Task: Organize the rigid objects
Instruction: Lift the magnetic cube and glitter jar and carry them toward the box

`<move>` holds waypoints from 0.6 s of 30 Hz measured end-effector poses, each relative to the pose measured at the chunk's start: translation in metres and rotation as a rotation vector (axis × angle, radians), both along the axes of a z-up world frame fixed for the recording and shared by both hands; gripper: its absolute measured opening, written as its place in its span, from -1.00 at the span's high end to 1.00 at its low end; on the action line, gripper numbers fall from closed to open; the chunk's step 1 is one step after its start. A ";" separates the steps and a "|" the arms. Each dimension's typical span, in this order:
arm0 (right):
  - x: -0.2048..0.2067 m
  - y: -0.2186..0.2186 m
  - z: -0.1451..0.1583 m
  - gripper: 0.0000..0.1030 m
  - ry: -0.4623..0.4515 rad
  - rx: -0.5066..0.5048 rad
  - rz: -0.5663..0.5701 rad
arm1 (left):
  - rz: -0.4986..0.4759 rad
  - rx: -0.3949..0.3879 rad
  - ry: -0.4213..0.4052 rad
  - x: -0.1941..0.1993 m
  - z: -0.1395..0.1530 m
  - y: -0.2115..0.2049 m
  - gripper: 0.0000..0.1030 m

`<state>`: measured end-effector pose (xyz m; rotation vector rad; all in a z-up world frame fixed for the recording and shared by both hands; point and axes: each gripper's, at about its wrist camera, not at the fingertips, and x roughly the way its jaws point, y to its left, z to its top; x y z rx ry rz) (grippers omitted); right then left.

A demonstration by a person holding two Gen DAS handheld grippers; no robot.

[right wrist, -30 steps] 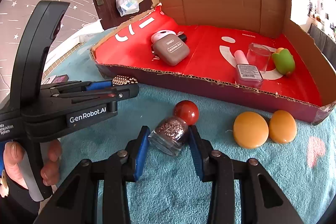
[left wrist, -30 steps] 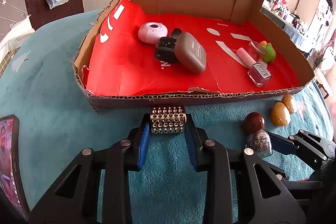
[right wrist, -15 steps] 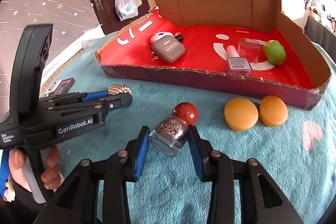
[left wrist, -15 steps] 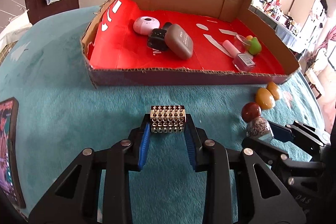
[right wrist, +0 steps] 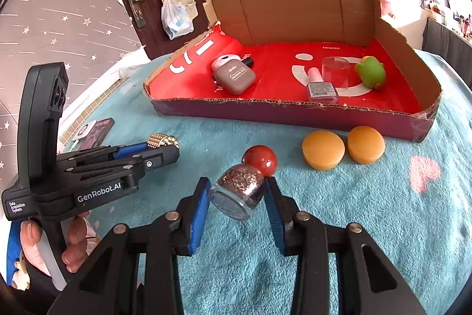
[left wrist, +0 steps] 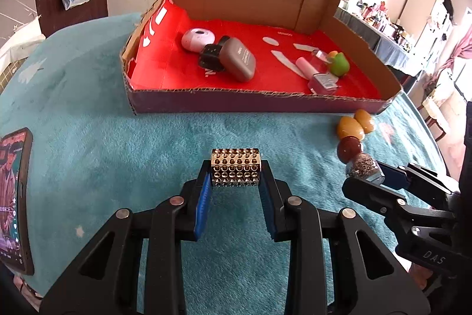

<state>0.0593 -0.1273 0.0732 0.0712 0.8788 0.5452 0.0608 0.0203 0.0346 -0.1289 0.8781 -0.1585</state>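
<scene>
Now both grippers sit farther back from the box [left wrist: 259, 108] than a second ago, each with its load lifted clear of the teal cloth [left wrist: 118, 155]. Leftmost, a phone [left wrist: 16, 197] lies at the cloth's edge. The left gripper [left wrist: 235, 185] is clamped on the studded block [left wrist: 235, 168]. Beyond it the box holds a grey case [left wrist: 239, 58], a pink bottle [left wrist: 317, 76] and a green toy [left wrist: 339, 64]. To the right, the right gripper [right wrist: 237, 197] pinches the glitter bottle [right wrist: 239, 194] by its glass body, red cap [right wrist: 260, 161] forward. Two yellow discs [right wrist: 342, 151] wait beside the box. Pulling back suggests these two pieces are headed somewhere other than the box.
</scene>
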 end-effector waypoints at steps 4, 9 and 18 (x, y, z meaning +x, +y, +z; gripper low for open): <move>-0.002 -0.002 0.005 0.23 -0.013 0.011 -0.002 | -0.005 -0.003 -0.019 -0.003 0.007 -0.002 0.45; -0.003 -0.005 0.012 0.23 -0.028 0.027 -0.004 | -0.010 -0.004 -0.035 -0.004 0.014 -0.004 0.45; 0.001 -0.009 0.023 0.23 -0.054 0.050 -0.011 | -0.021 0.003 -0.076 0.001 0.030 -0.007 0.45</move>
